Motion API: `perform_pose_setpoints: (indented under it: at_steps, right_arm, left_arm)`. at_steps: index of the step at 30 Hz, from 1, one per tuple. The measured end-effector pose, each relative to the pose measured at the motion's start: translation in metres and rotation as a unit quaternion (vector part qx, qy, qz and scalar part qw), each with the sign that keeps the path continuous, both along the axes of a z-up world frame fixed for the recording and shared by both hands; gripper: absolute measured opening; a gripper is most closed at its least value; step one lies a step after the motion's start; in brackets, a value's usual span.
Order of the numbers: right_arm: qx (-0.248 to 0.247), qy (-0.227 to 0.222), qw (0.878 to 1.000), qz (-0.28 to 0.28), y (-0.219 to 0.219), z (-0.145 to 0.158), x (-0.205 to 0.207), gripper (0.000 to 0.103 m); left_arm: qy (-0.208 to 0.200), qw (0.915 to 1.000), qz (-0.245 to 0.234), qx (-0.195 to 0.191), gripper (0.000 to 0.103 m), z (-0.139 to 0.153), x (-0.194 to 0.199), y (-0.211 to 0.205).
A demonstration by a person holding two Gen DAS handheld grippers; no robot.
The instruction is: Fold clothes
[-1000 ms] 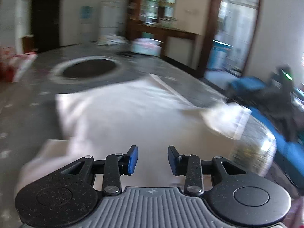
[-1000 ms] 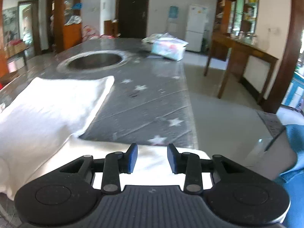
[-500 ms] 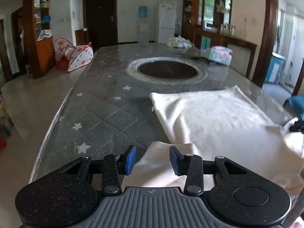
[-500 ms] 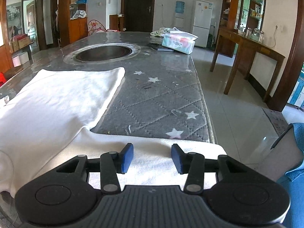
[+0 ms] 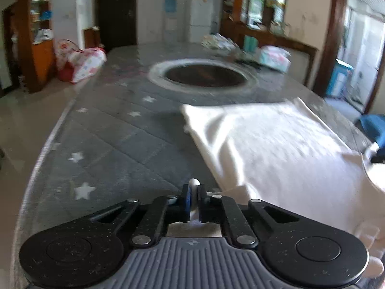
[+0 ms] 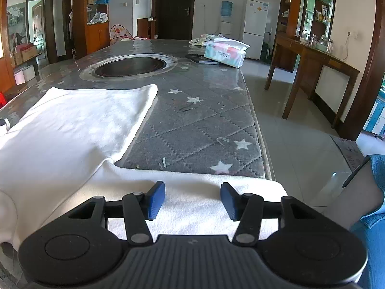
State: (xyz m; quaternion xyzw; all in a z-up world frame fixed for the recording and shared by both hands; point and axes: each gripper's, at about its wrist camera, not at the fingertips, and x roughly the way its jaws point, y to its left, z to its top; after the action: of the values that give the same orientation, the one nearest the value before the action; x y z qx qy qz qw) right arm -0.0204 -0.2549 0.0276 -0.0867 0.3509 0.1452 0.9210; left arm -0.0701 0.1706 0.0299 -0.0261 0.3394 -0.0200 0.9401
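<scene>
A white garment is spread flat on the grey star-patterned table, with one sleeve laid along the near edge. The left gripper is pressed together on a small fold of the white cloth; the view is blurred, so it seems to be the other sleeve's end. The right gripper is held over the near sleeve, its jaws opening, not gripping the cloth.

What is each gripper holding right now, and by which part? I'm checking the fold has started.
The left gripper is shut on the white garment's near edge. The right gripper holds nothing; its jaws are opening above the sleeve.
</scene>
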Motion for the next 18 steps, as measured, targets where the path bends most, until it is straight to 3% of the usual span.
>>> perform_pose_setpoints:
  at_steps: [5, 10, 15, 18]
  right_arm:
    - [0.001, -0.001, 1.000, -0.001, 0.000, 0.000, -0.001, 0.052]
    - [0.002, -0.002, 1.000, -0.002, 0.000, -0.001, -0.001, 0.053]
    - [0.003, -0.001, 1.000, -0.002, -0.001, -0.001, -0.001, 0.053]
    - [0.000, -0.002, 1.000, -0.001, -0.001, -0.001, 0.000, 0.055]
  left_arm:
    - [-0.058, 0.9932, 0.098, -0.026, 0.005, 0.022, -0.029, 0.034]
    - [-0.093, 0.9761, 0.194, -0.034, 0.005, 0.036, -0.063, 0.066]
    - [-0.097, 0.9539, 0.282, -0.035, 0.005, 0.038, -0.100, 0.083]
    - [-0.083, 0.9471, 0.307, -0.041, 0.005, 0.035, -0.116, 0.090]
